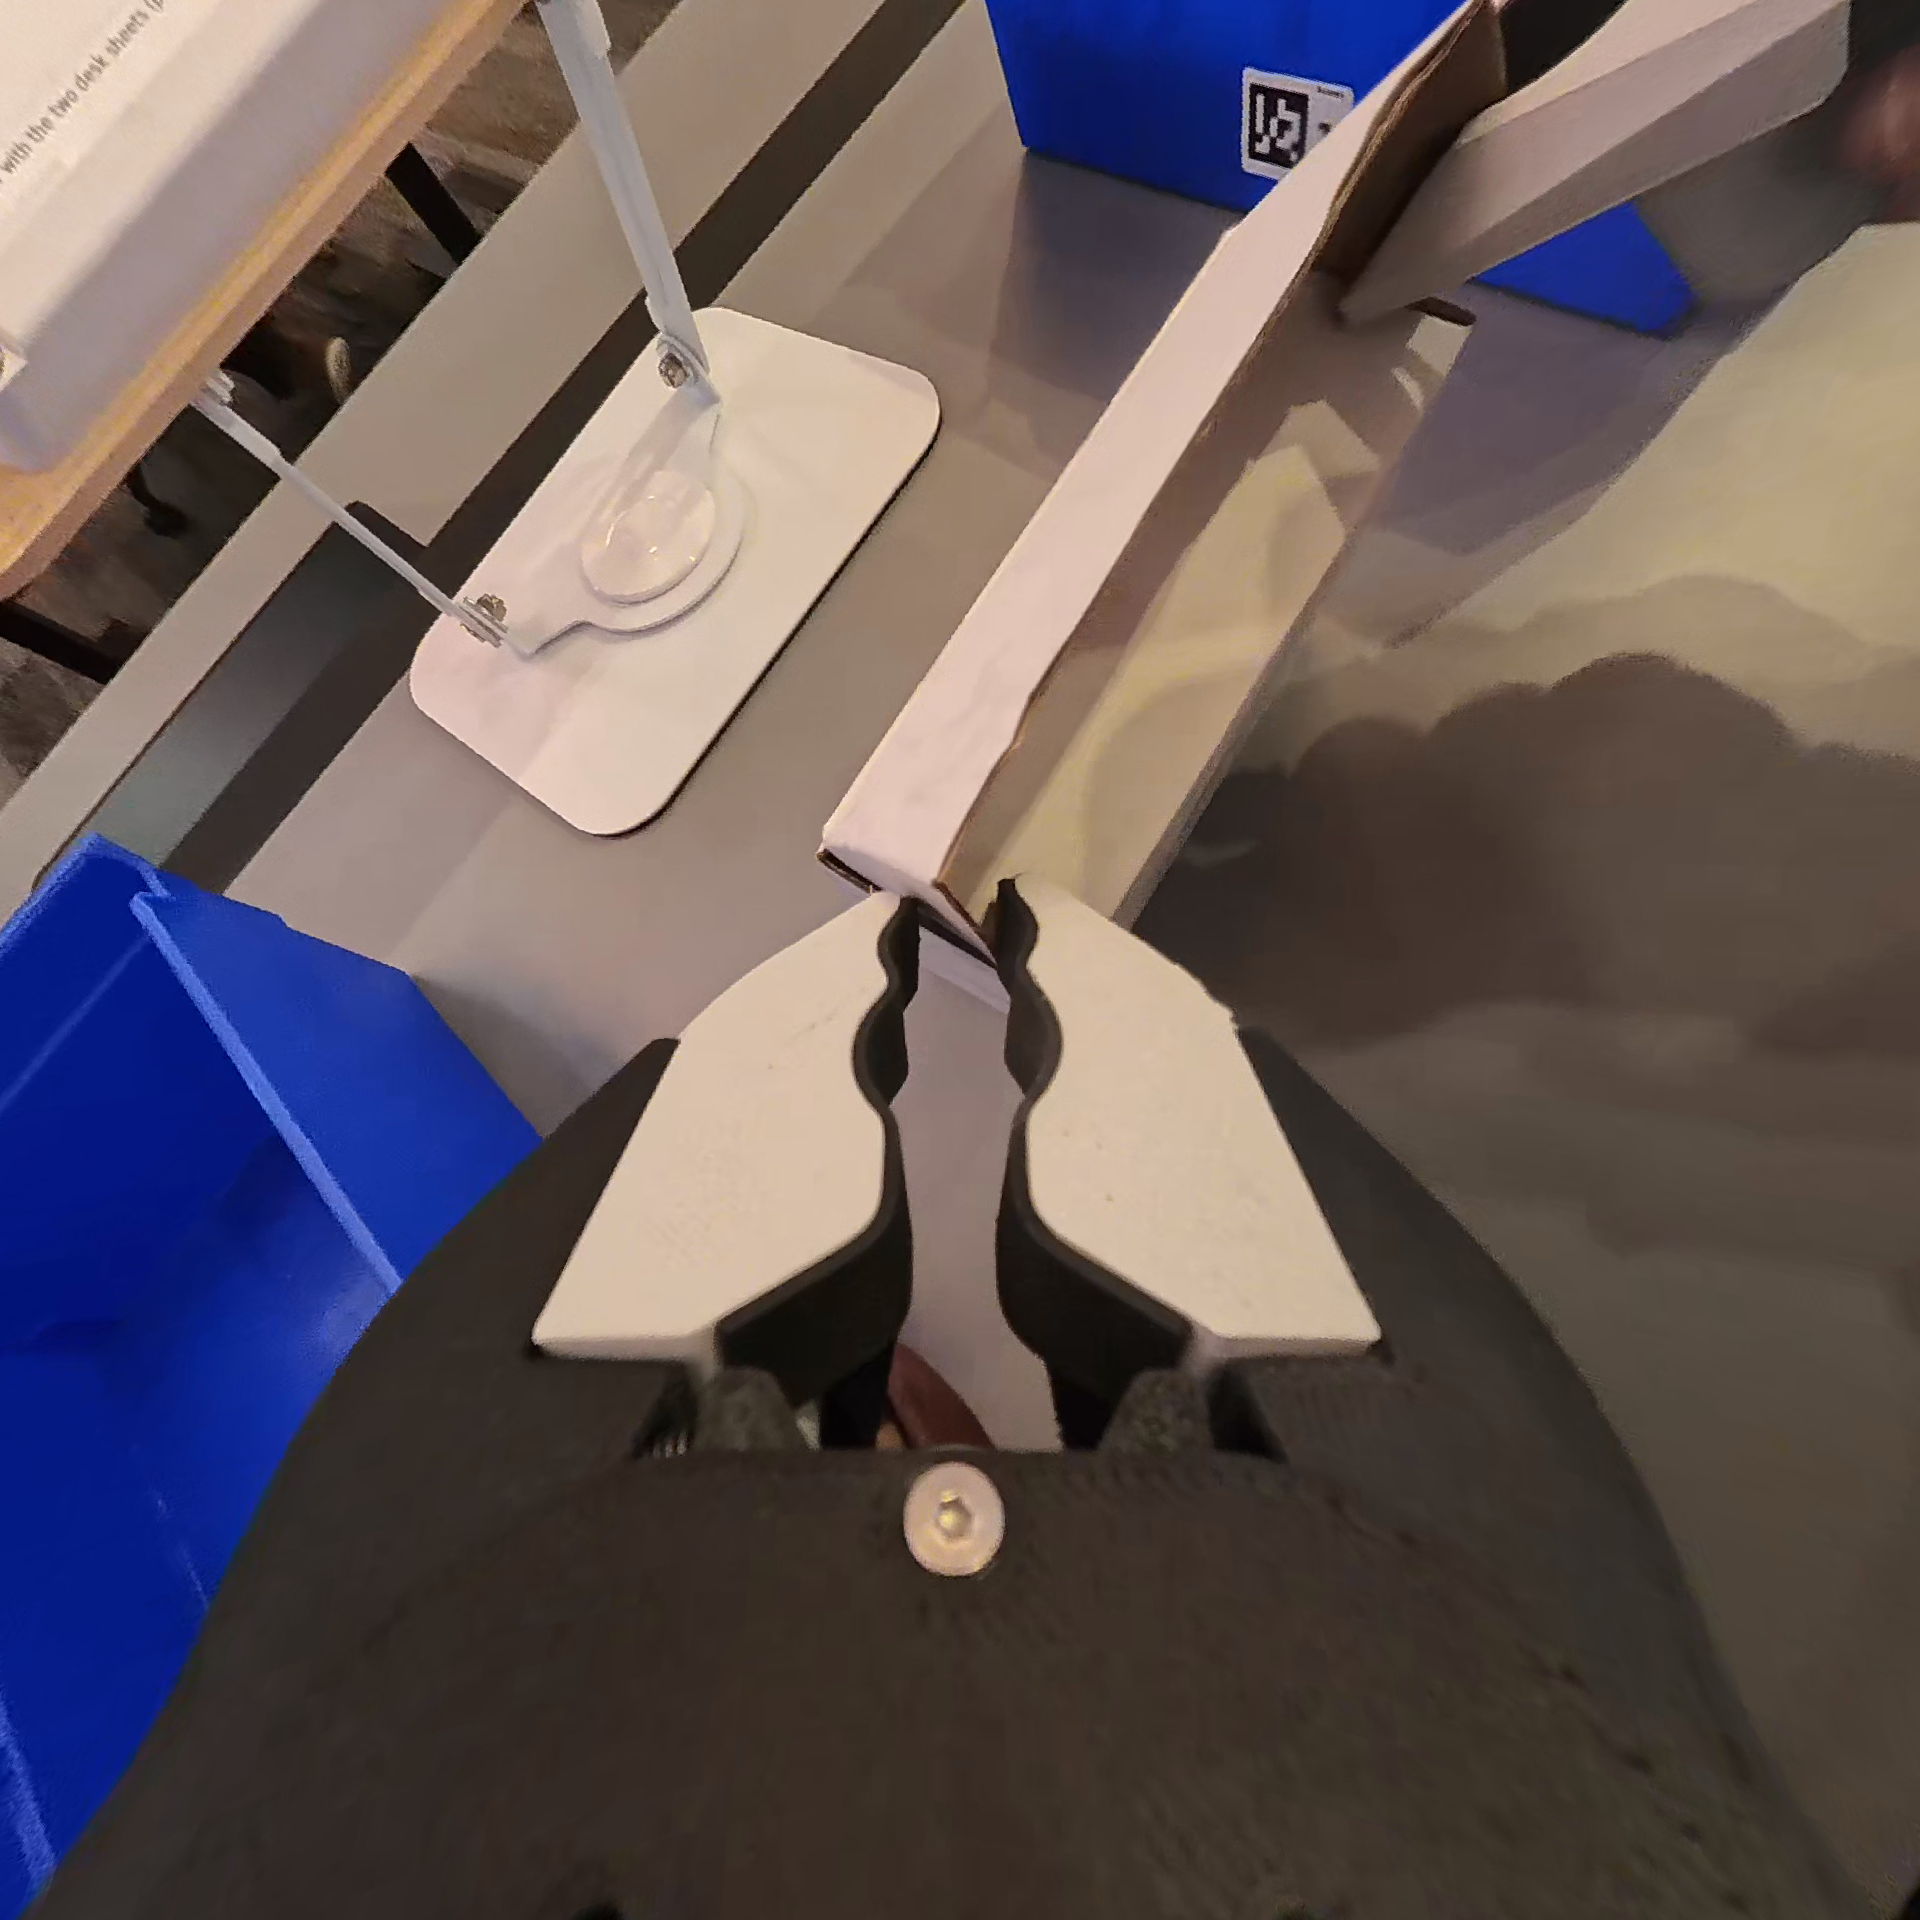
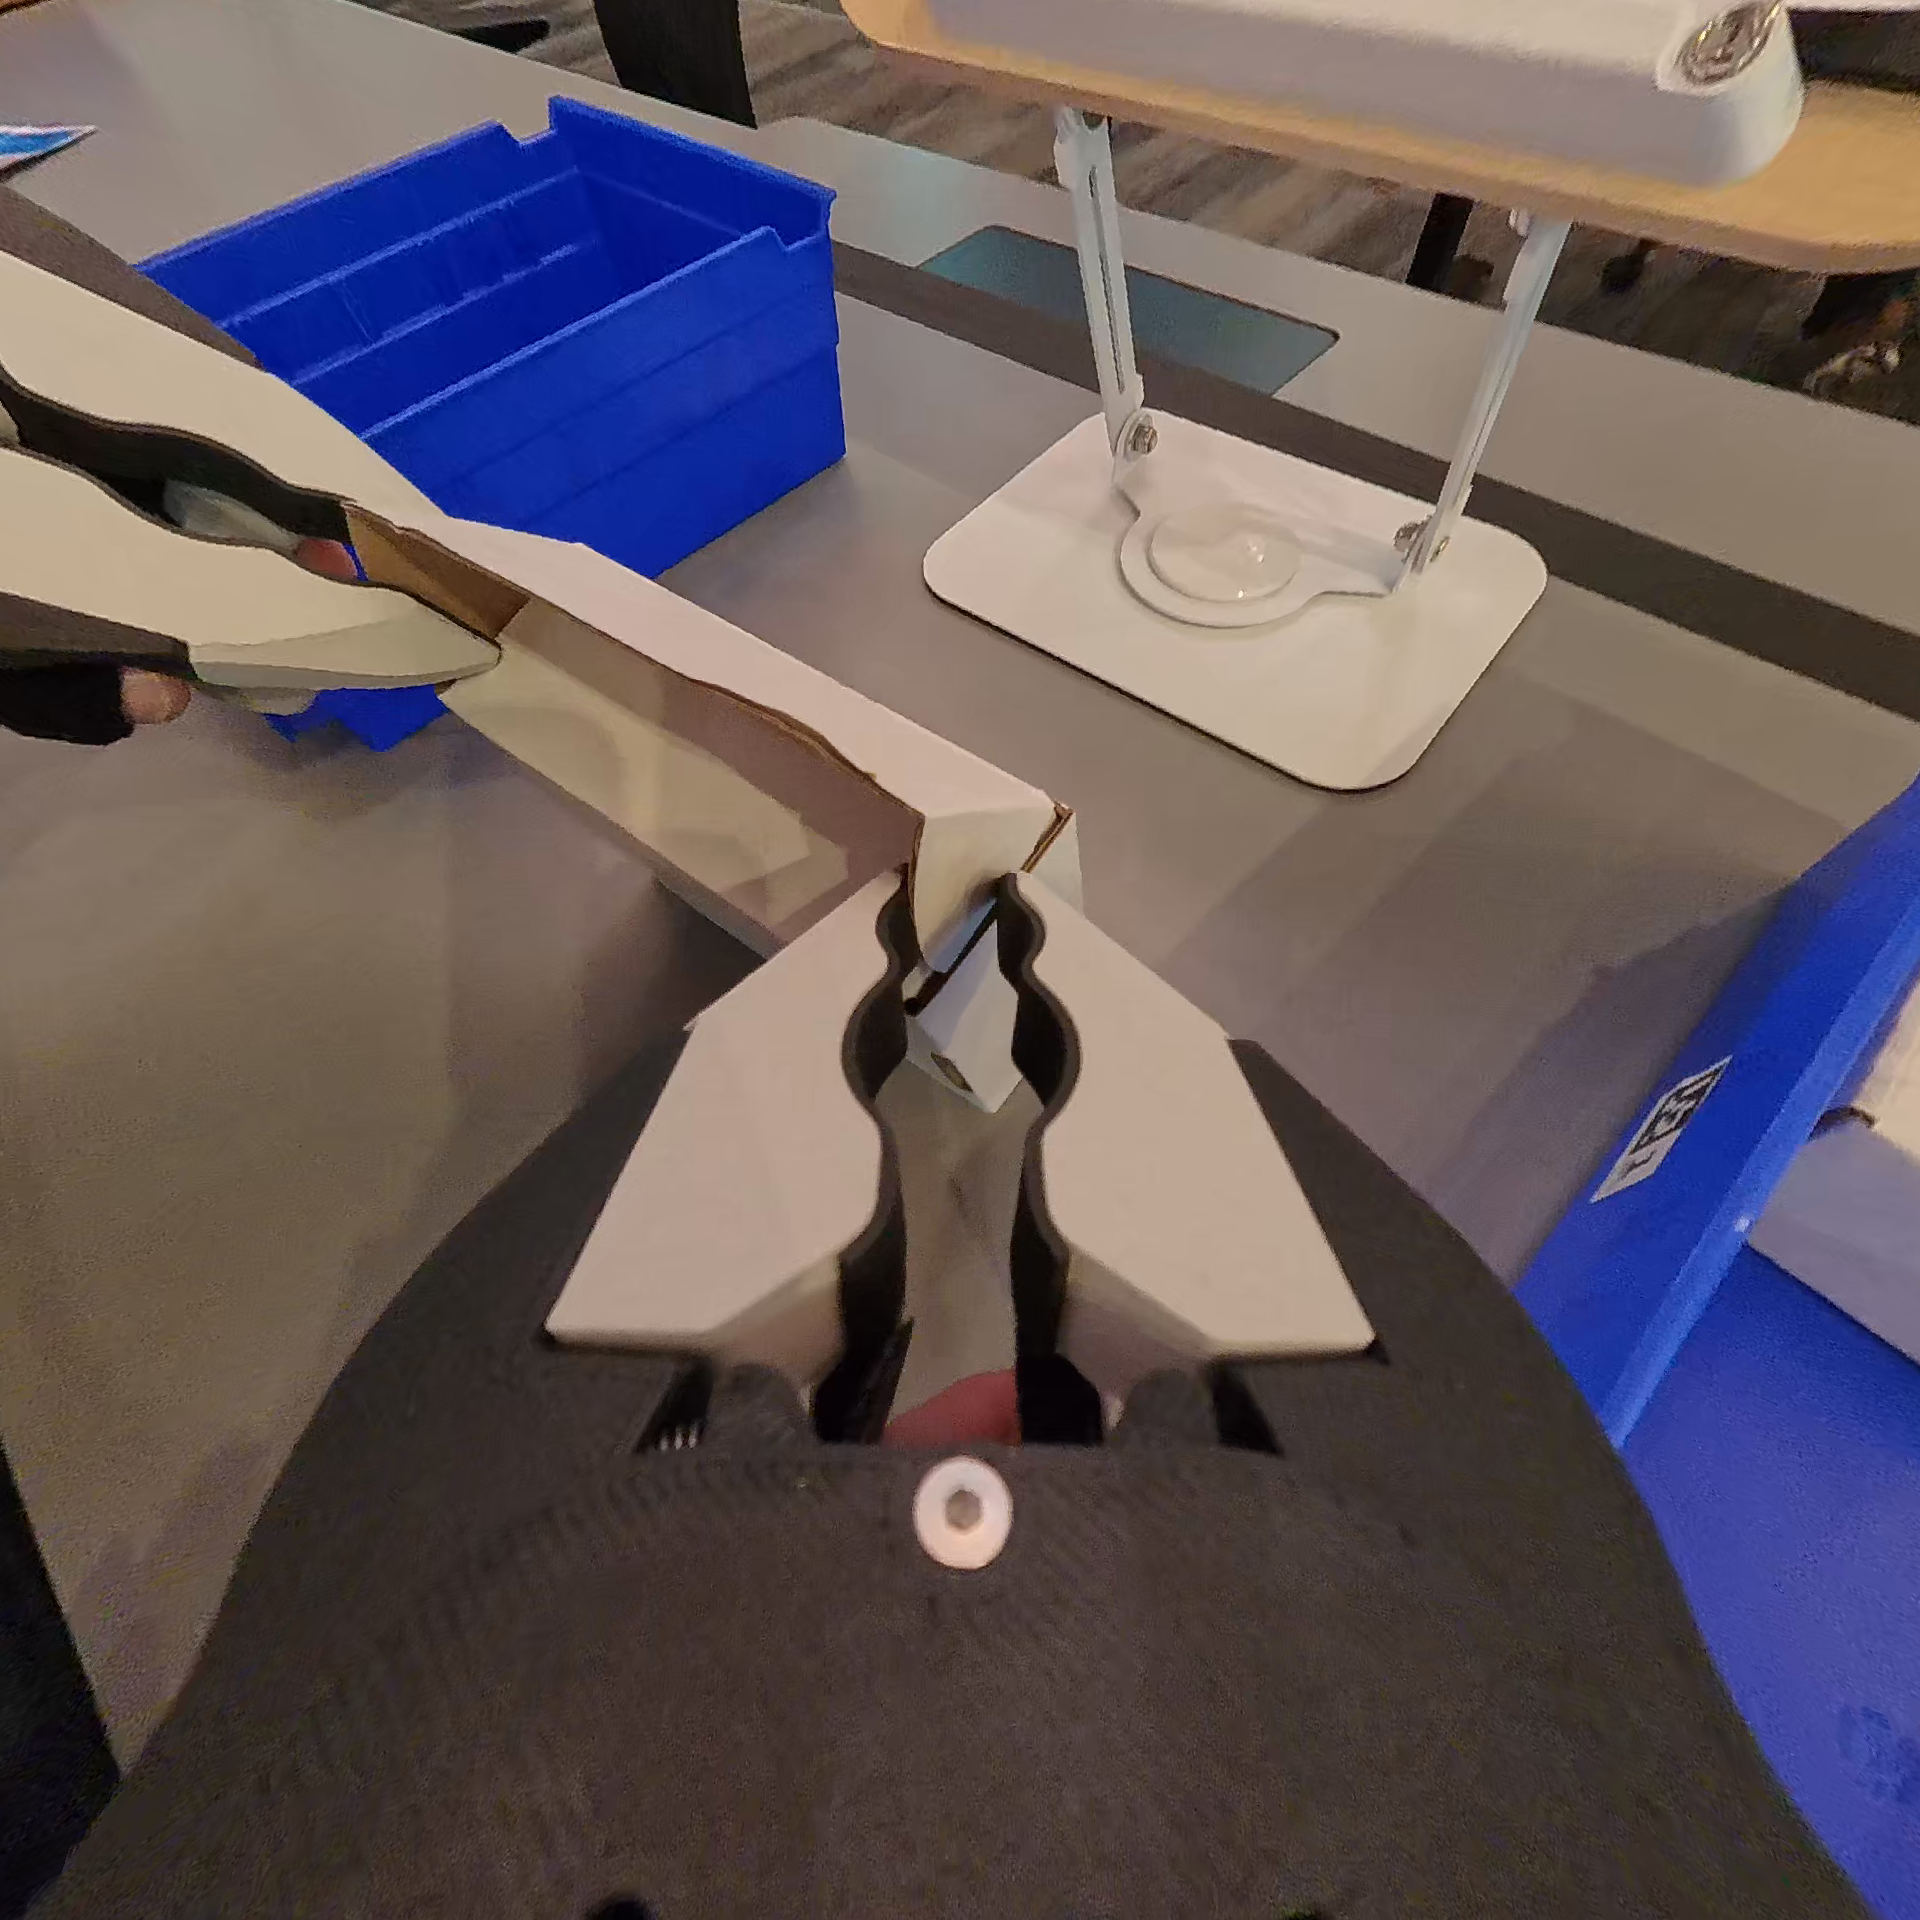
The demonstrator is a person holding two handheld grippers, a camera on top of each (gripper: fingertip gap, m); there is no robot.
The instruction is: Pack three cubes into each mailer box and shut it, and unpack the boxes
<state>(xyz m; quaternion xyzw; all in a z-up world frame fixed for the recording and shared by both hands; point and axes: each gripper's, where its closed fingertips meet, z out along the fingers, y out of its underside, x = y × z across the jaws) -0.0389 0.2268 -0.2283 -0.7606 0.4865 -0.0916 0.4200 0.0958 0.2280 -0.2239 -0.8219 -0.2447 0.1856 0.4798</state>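
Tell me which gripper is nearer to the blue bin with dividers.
Left. The left gripper pinches the mailer box at the end right beside the blue bin. The right gripper pinches the box's opposite corner, farther from that bin.

A white stand base (image 2: 1236,613) sits on a grey table (image 2: 312,987) between two blue plastic bins (image 2: 582,343)

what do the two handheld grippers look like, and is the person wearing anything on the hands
Both the left gripper and right gripper have a rounded black 3D-printed body with one silver screw, and pale grey wedge fingers lined with wavy black pads. A black fingerless glove covers the hand holding the left one.
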